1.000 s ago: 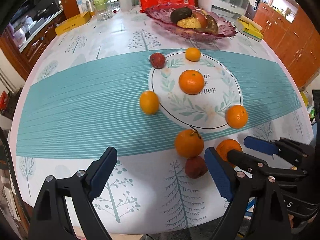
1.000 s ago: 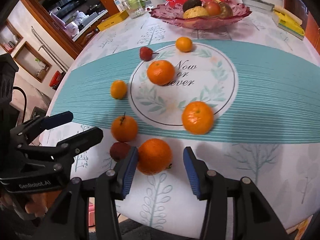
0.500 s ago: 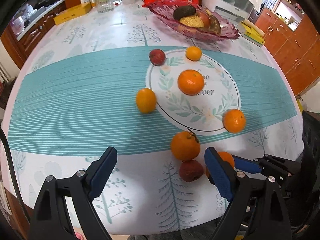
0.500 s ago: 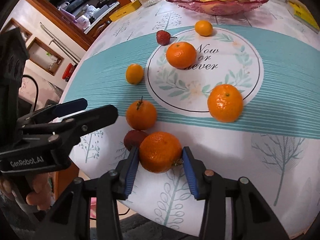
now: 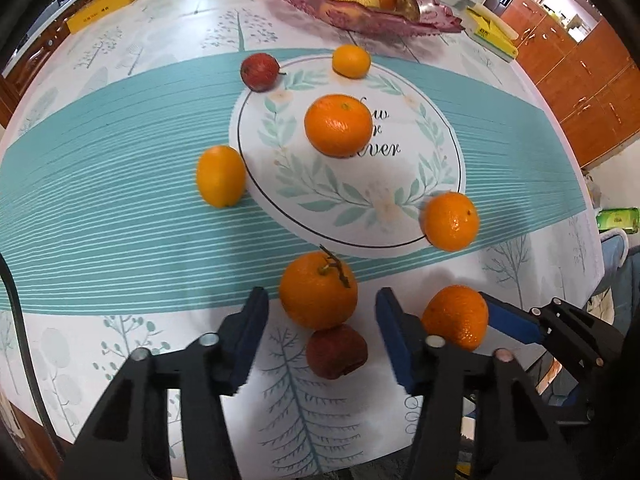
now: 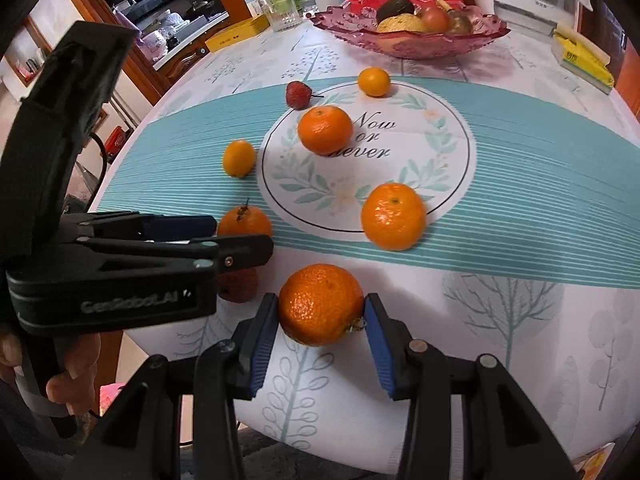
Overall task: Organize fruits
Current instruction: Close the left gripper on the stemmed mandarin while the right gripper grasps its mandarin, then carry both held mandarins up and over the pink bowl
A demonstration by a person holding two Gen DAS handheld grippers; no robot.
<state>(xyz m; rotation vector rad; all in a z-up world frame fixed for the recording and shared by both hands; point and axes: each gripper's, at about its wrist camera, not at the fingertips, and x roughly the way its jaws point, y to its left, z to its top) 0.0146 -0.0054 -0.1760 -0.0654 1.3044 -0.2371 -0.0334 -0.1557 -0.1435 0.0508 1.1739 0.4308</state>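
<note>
Several oranges and two small red fruits lie scattered on the round table. My right gripper (image 6: 321,318) is shut on a large orange (image 6: 321,303) near the table's front edge; that orange also shows in the left wrist view (image 5: 456,316). My left gripper (image 5: 319,320) is open, its jaws on either side of a stemmed orange (image 5: 318,289) and a dark red fruit (image 5: 336,350) lying just in front of it. The left gripper appears in the right wrist view (image 6: 240,240), partly hiding those two fruits. A pink glass fruit bowl (image 6: 408,42) with fruit in it stands at the far side.
Other oranges lie on the printed circle (image 5: 338,125) (image 5: 451,221), a small one (image 5: 351,61) and a red fruit (image 5: 259,71) farther back, a yellow-orange one (image 5: 220,176) to the left. A yellow box (image 6: 236,34), bottles, a red bag and a yellow sponge (image 6: 582,58) line the far edge.
My right gripper closed on the large orange. My left gripper moved forward and right, narrowing, until its jaws flanked the stemmed orange and the dark red fruit.
</note>
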